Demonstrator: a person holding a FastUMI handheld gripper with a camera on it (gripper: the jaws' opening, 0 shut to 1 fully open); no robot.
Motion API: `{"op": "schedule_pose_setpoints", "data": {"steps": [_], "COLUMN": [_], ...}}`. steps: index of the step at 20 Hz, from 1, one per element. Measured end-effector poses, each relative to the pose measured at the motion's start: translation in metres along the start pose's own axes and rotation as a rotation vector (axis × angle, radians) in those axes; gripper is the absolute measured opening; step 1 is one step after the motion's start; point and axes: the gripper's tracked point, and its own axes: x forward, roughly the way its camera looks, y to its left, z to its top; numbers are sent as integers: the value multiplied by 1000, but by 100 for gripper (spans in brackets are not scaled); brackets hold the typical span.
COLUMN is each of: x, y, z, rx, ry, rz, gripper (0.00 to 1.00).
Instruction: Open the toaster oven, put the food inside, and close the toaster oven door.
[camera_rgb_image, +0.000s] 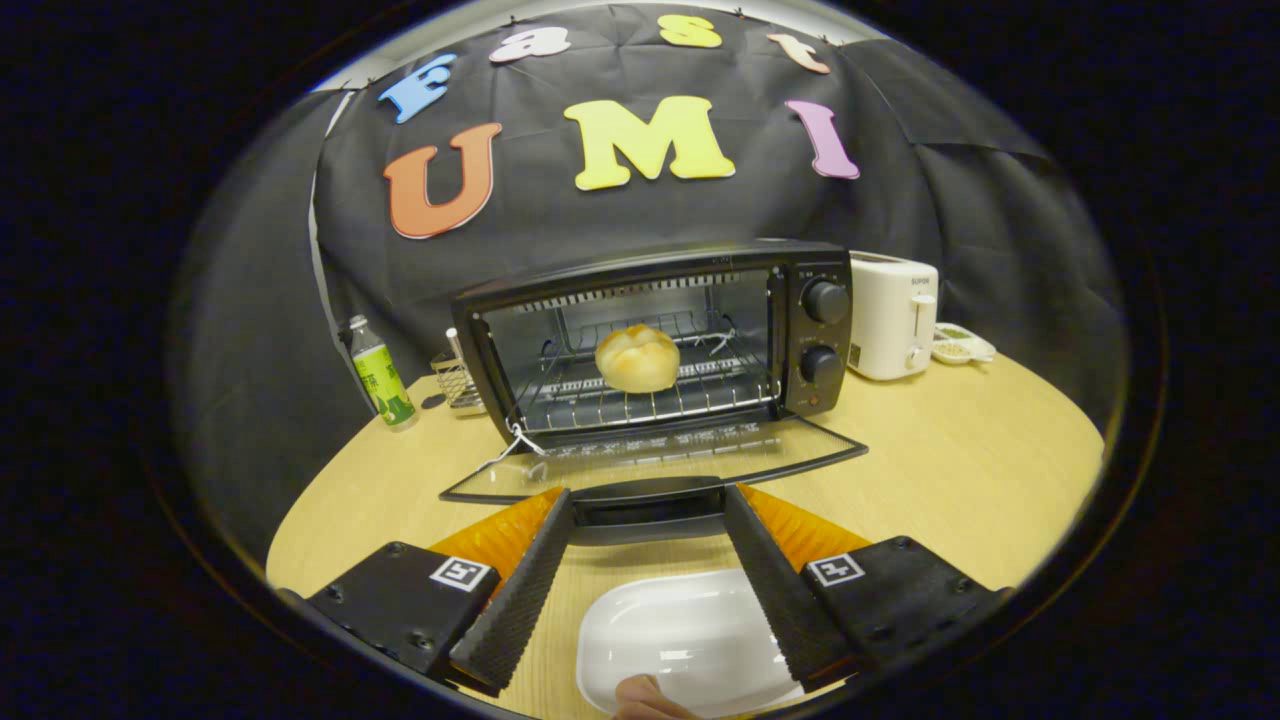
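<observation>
A black toaster oven (800, 300) stands on the wooden table with its glass door (650, 455) folded down flat toward me. A round bread roll (637, 358) sits on the wire rack inside. My gripper (648, 502) is open, its two ribbed fingers (525, 590) spread to either side of the door's black handle (648, 505), which lies between the fingertips. Neither finger presses on the handle. Below the fingers lies an empty white plate (680, 640).
A green bottle (382, 375) and a small wire holder (458, 378) stand left of the oven. A white toaster (892, 315) and a small dish (960, 345) stand to its right. A fingertip (645, 698) shows at the plate's near edge.
</observation>
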Motion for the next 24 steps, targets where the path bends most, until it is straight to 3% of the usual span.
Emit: {"op": "schedule_pose_setpoints", "data": {"steps": [6, 19, 24], "x": [3, 24, 2], "y": [6, 16, 13], "z": [34, 136, 126], "rx": [-126, -197, -154], "ry": [-135, -284, -262], "rz": [-35, -29, -30], "gripper": [100, 100, 100]}}
